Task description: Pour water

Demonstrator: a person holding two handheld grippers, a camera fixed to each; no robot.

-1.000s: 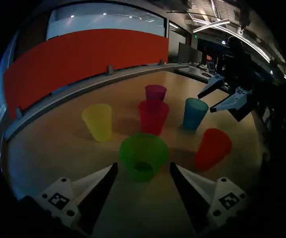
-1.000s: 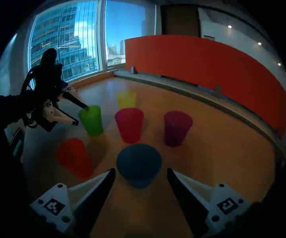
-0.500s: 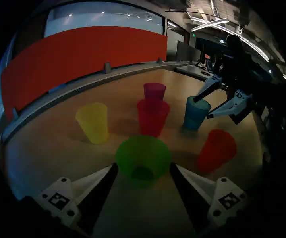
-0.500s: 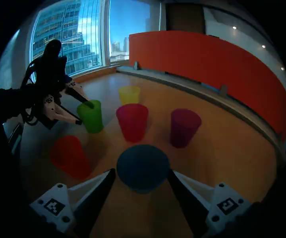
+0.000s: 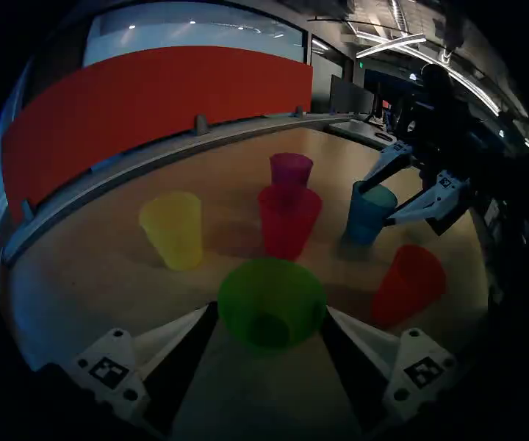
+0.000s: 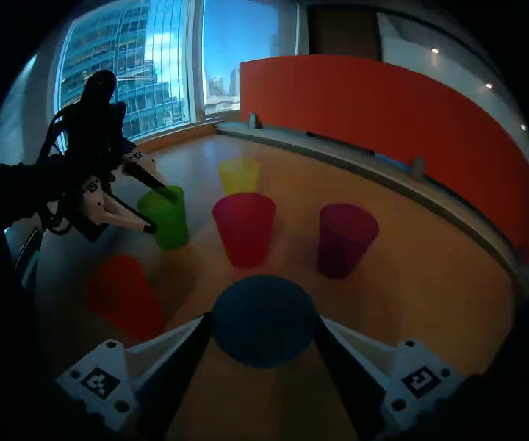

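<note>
Green translucent plastic — the green cup (image 5: pixel 272 309) stood on the wooden table (image 5: pixel 95 287) between the spread fingers of the left gripper (image 5: pixel 266 312), flanked closely on both sides but not squeezed. The blue cup (image 6: pixel 264 323) sat likewise inside the unclenched right gripper (image 6: pixel 263 317). Both cups looked light, thin-walled and smooth — likely to flex or slip under a hard pinch, so a gentle grip at mid-wall, below the rim, seemed wisest. Whether either held water could not be told.
</note>
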